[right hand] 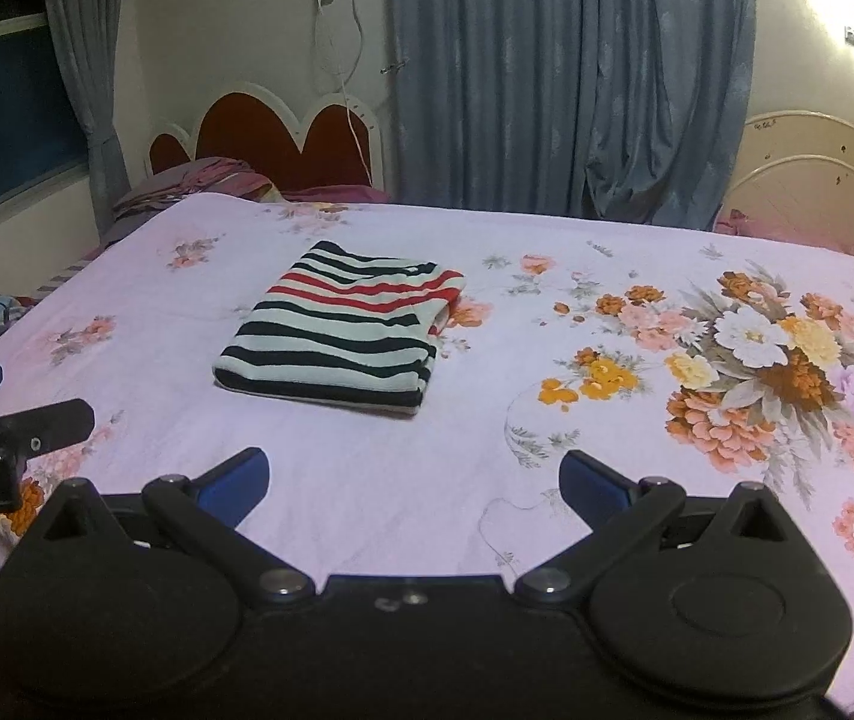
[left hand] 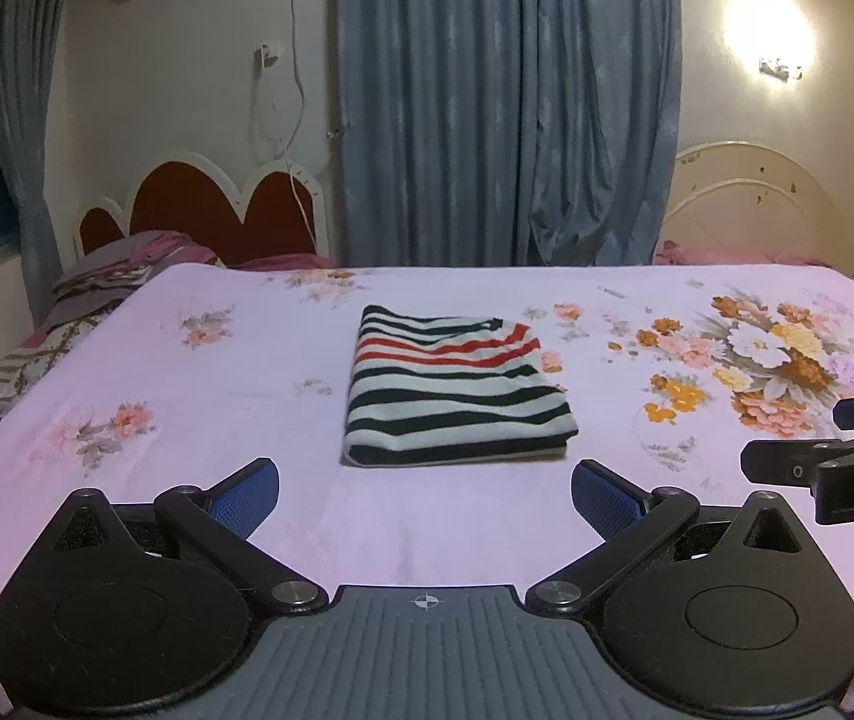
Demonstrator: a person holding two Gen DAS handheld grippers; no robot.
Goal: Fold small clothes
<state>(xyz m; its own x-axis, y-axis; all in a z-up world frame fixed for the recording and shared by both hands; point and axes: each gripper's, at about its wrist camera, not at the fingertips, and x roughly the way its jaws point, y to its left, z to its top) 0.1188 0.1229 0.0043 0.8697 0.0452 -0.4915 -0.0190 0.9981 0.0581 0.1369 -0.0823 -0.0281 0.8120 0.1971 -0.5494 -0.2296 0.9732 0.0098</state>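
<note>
Left claw (left hand: pixel 425 495) wide open, empty

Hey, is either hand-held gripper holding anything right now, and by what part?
Nothing is held. The left hand-held gripper and right hand-held gripper are both open, short of the folded striped shirt on the bed.

folded shirt (left hand: pixel 457 387) mid-bed, open sheet (left hand: pixel 234 372) around

Folded striped garment (left hand: pixel 457 387) flat on bedsheet (left hand: pixel 246 372)
</note>
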